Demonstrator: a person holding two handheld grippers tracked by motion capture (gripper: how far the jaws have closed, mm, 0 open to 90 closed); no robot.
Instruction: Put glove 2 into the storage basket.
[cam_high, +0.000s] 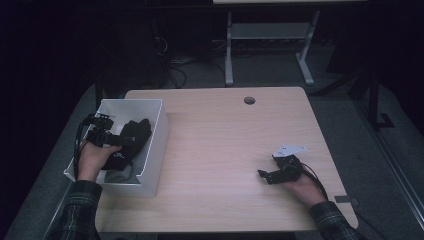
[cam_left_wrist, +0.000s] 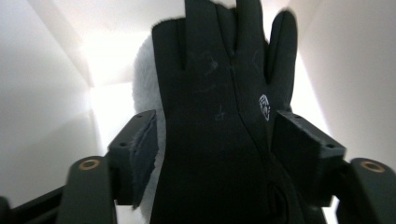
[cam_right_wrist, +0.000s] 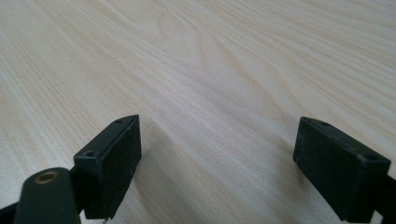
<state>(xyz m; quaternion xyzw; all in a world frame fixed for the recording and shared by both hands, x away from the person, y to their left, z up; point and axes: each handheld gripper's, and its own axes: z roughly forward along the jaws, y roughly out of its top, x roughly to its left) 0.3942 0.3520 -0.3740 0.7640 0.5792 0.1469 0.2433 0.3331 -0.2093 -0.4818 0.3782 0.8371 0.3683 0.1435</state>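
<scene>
A black glove with a small white logo lies in the white box at the table's left edge. My left gripper reaches into the box from the left. In the left gripper view the glove runs up between the two pads, fingers pointing away. The left pad stands off it, with pale fleece showing in the gap. My left gripper is open around the glove. At the table's right my right gripper rests low over the bare wood, and its jaws stand wide open with nothing between them.
The light wooden table has a round cable hole near its far edge. A grey cloth lies under the glove in the box. A white desk frame stands on the floor beyond the table.
</scene>
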